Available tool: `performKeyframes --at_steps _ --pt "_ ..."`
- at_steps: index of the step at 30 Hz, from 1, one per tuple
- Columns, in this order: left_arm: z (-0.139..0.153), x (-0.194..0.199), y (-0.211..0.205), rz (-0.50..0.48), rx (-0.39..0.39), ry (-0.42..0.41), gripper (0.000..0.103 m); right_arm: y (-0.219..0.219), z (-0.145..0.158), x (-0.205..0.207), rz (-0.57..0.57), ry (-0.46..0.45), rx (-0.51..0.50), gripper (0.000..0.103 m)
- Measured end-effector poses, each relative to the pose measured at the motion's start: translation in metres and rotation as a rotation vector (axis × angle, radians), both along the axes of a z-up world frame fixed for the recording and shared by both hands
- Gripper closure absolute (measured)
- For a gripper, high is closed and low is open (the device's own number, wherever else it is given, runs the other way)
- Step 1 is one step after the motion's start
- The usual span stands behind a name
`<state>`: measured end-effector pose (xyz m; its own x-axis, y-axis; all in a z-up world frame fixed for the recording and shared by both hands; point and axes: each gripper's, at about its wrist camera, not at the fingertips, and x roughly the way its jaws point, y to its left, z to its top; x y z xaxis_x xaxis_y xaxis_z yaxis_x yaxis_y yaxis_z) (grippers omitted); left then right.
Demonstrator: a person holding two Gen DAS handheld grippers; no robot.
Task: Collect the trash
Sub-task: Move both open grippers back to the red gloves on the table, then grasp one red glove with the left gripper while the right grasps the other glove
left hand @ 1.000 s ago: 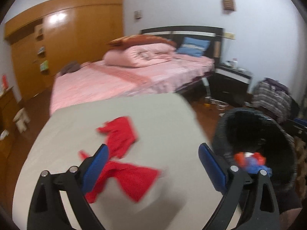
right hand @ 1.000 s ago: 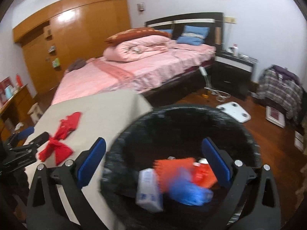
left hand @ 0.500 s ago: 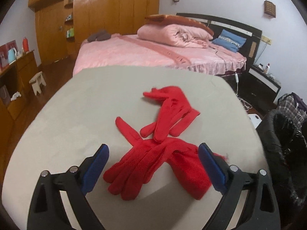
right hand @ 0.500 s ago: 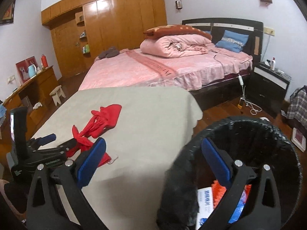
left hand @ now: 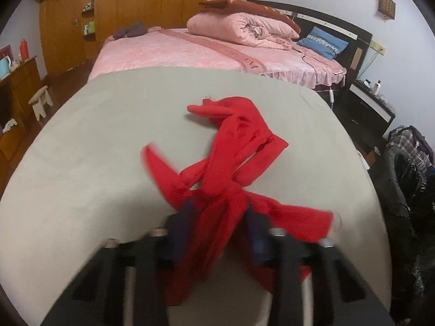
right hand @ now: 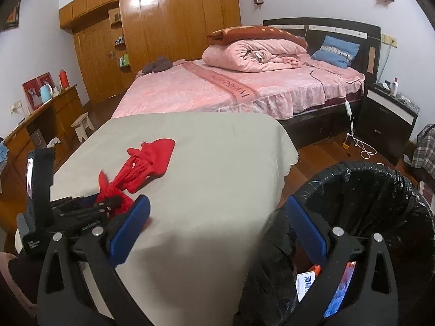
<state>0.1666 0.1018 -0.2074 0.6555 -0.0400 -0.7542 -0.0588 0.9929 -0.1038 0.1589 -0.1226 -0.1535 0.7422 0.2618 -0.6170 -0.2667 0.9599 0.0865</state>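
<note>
Soft matt red cloth gloves (left hand: 239,149) on smooth grey tablecloth (left hand: 95,141); crinkled glossy black plastic bin liner (right hand: 380,190).

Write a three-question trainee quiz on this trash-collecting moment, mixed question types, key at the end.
1. True or false: the left gripper has closed on the red gloves.
2. What stands open beside the table? A) a black-lined trash bin B) a laundry basket C) a cardboard box
3. Fill in: the right gripper is ____ and holds nothing.

Key: 1 true, its jaws have just been closing onto the red fabric; 2 A, the bin; 3 open.
</note>
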Motion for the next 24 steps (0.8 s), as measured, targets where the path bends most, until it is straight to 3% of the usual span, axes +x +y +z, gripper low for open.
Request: performKeyframes --at_steps 9,15,24 --pt "0.017 -0.017 0.01 0.005 -0.011 -0.057 0.091 0.022 0.004 0.011 0.038 -0.01 -0.013 0.006" --pt "0.036 -0.036 0.048 0.085 0.0 -0.1 0.091 0.046 0.006 0.026 0.081 -0.014 -0.007 0.006" --pt "0.046 -0.005 0.096 0.151 0.045 -0.139 0.091 0.091 -0.008 0.07 0.108 0.033 0.017 0.006"
